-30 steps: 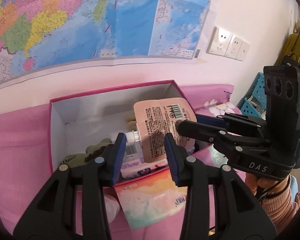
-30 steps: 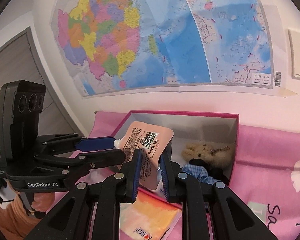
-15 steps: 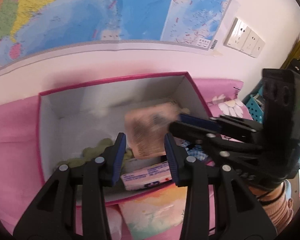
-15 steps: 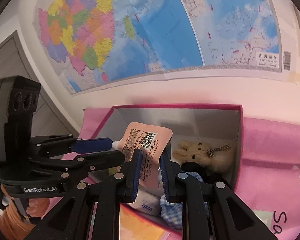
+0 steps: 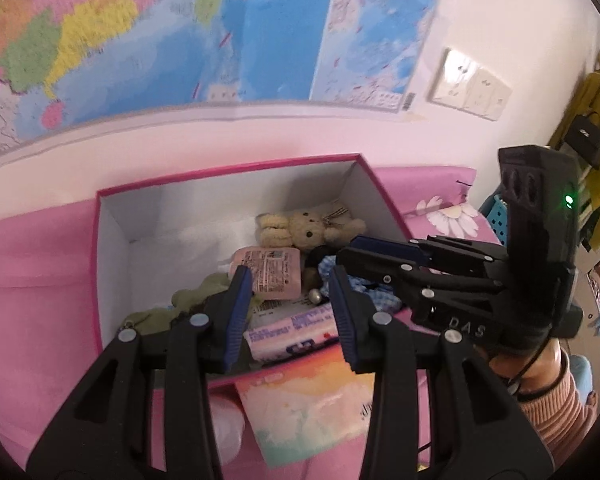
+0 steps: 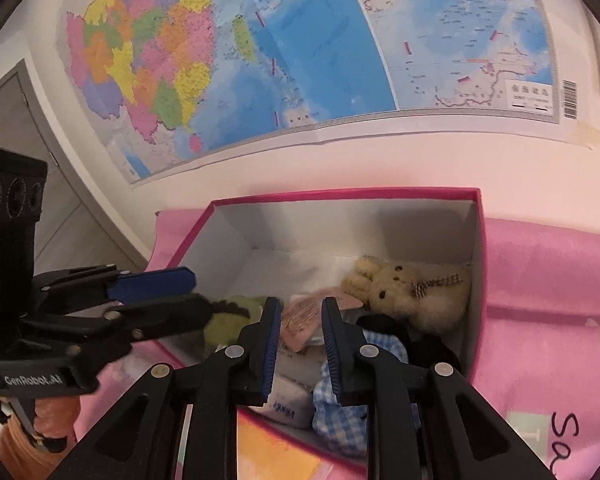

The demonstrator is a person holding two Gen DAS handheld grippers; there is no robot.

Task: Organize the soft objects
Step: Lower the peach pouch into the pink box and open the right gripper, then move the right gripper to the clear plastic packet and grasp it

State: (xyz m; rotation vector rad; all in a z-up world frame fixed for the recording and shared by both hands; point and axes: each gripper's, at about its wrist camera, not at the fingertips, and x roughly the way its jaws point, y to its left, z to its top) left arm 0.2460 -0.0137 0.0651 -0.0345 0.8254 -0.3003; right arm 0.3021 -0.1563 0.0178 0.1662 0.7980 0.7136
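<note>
A pink-rimmed box (image 5: 228, 170) (image 6: 340, 194) holds soft things: a beige teddy bear (image 5: 308, 230) (image 6: 408, 288), a green plush (image 5: 188, 296) (image 6: 236, 312), a blue checked cloth (image 6: 340, 412), a tissue pack (image 5: 288, 332) and a peach pouch (image 5: 272, 274) (image 6: 304, 320) lying on top. My left gripper (image 5: 288, 316) is open and empty over the box's near side. My right gripper (image 6: 298, 344) is open and empty just above the pouch; it also shows in the left wrist view (image 5: 384, 256).
The box stands on a pink flowered cloth (image 6: 548, 280) against a wall with a large map (image 5: 220, 28). A colourful packet (image 5: 312, 412) lies in front of the box. Wall sockets (image 5: 472, 86) and a blue basket (image 5: 500, 216) are to the right.
My right gripper opened and let the peach pouch drop; it now lies in the box. Both grippers moved closer over the box.
</note>
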